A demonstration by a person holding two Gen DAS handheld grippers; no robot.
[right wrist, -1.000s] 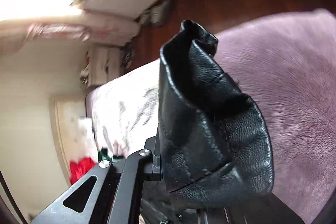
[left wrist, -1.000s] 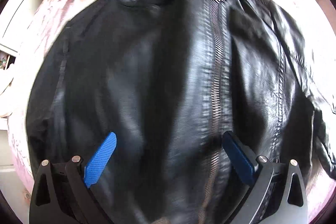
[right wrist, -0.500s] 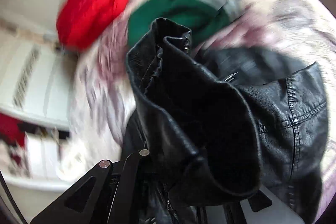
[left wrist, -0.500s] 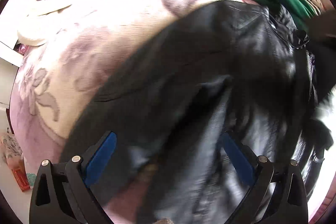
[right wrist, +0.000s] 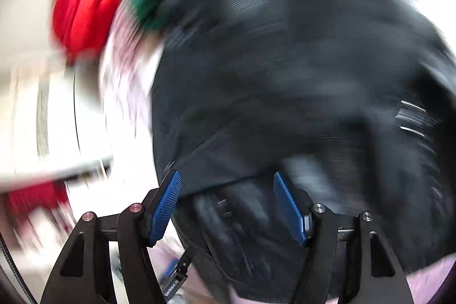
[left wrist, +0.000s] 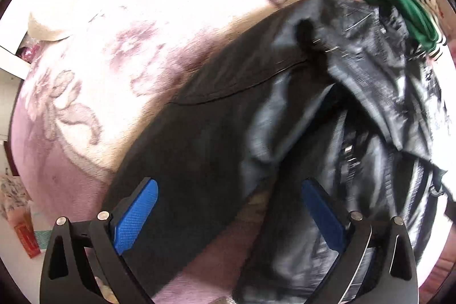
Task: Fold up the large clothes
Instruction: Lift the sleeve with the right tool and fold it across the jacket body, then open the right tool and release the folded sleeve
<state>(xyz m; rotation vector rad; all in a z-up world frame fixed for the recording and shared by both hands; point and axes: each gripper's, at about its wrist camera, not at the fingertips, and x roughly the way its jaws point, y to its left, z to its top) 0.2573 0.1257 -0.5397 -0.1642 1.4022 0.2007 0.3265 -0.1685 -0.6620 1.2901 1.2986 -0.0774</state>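
Left wrist view: the black leather jacket (left wrist: 228,138) is spread on the pink floral bedspread (left wrist: 119,47). Both left tongs (left wrist: 228,212) and right tongs (right wrist: 226,204) are held wide apart, gripping nothing. Heavy, stiff, slippery leather is expected; hem or sleeve edges are best taken.
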